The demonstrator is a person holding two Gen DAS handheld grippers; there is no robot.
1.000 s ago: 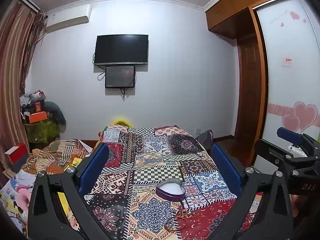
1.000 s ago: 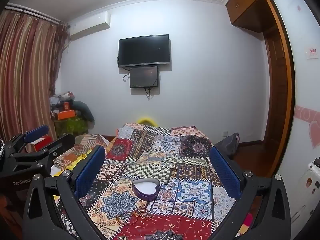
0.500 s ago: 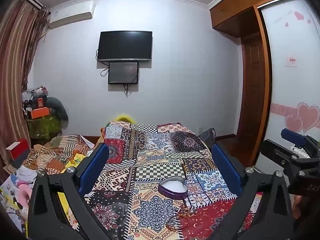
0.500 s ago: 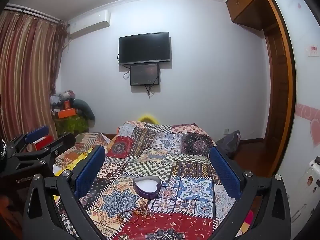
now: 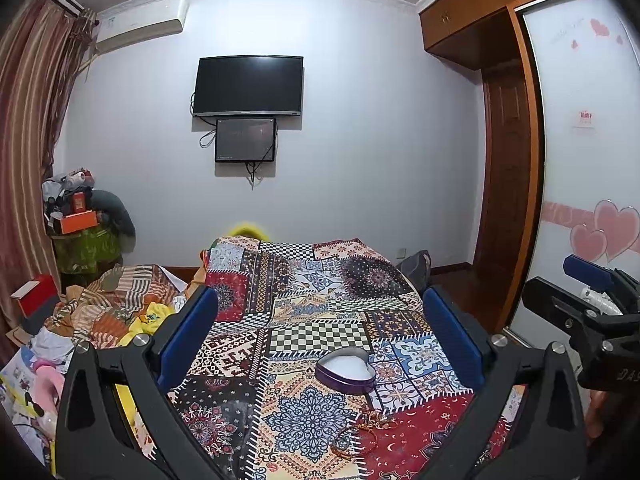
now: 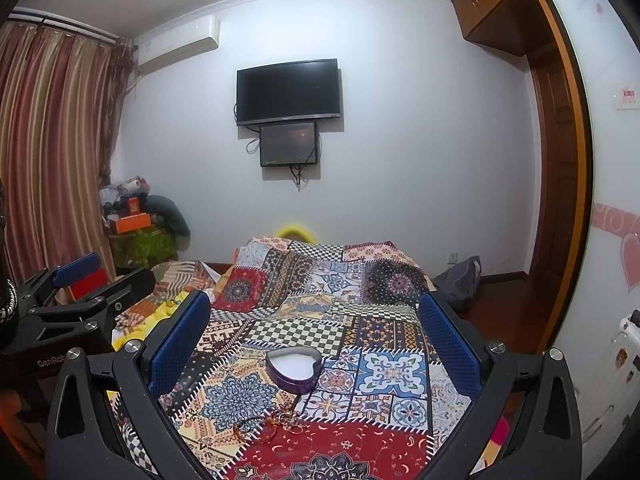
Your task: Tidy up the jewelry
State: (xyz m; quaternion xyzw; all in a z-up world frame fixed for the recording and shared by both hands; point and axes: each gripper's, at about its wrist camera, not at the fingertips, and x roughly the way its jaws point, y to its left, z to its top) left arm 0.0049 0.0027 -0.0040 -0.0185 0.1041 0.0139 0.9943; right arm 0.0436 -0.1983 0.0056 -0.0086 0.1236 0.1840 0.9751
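A purple heart-shaped box [image 5: 346,369] with a white lining stands open on the patchwork bedspread [image 5: 304,312]; it also shows in the right wrist view [image 6: 294,367]. Thin bracelets and rings [image 5: 362,430] lie on the cloth in front of the box, seen too in the right wrist view [image 6: 267,425]. My left gripper [image 5: 320,332] is open and empty, held above the bed short of the box. My right gripper [image 6: 314,336] is open and empty, beside the left one [image 6: 80,292] and to its right.
A pile of clothes and boxes [image 5: 100,312] lies left of the bed. A wooden wardrobe with a sliding door [image 5: 520,160] stands at right. A dark bag [image 6: 460,284] sits on the floor by the bed's far right corner. A TV [image 5: 248,84] hangs on the far wall.
Both views have tilted slightly down and shifted a little; the box and jewelry sit slightly higher in frame. Both grippers stay open and empty.
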